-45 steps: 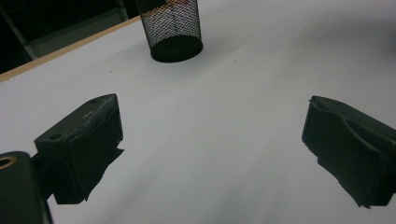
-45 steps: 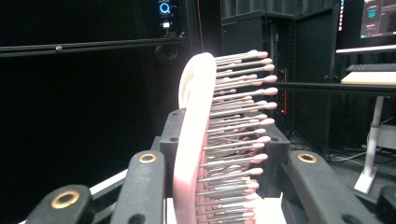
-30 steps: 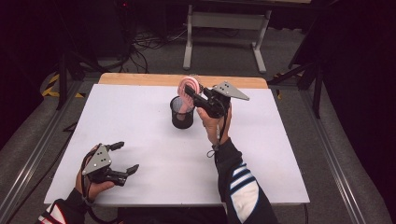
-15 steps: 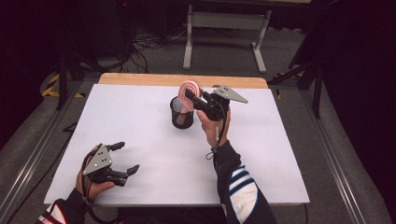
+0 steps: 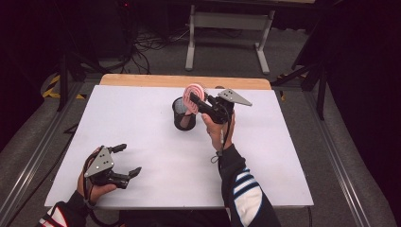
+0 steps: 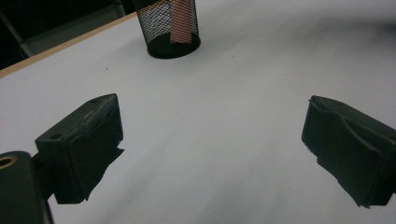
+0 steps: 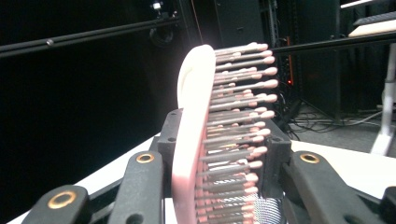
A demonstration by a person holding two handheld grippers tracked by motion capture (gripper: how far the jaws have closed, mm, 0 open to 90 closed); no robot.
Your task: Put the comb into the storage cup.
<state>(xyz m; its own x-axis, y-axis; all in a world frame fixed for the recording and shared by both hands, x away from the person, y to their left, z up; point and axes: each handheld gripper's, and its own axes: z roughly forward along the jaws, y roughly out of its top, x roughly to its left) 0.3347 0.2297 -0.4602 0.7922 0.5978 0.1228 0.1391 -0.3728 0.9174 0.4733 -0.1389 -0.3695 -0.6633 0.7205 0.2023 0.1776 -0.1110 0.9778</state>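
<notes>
At the near left corner of the white table (image 5: 142,118), the left gripper (image 5: 124,161) rests low in the person's left hand (image 5: 92,187), its jaws spread wide and holding nothing. The left gripper view confirms this: the two black jaws stand far apart over bare white tabletop (image 6: 224,121), and beyond them the black mesh cup (image 6: 169,25) stands upright with a pink handle (image 6: 181,21) showing through its mesh wall.

Toward the middle of the table, slightly to the far side, the mesh cup (image 5: 183,113) stands on the surface. A pink hairbrush (image 5: 194,97) rises out of its mouth, head up and handle down inside the cup.

Just right of the cup, the right gripper (image 5: 196,100) is held by the person's right hand (image 5: 216,127), lifted above the table and pointing left at the brush. Its jaws are closed on the brush head. In the right gripper view, the hairbrush (image 7: 196,140) stands between the two jaws, its pale pink back to the left and its rows of round-tipped bristles (image 7: 243,107) pointing right. The rim of the mesh cup (image 7: 261,207) shows just below the bristles.

A striped sleeve (image 5: 246,189) covers the right forearm.
</notes>
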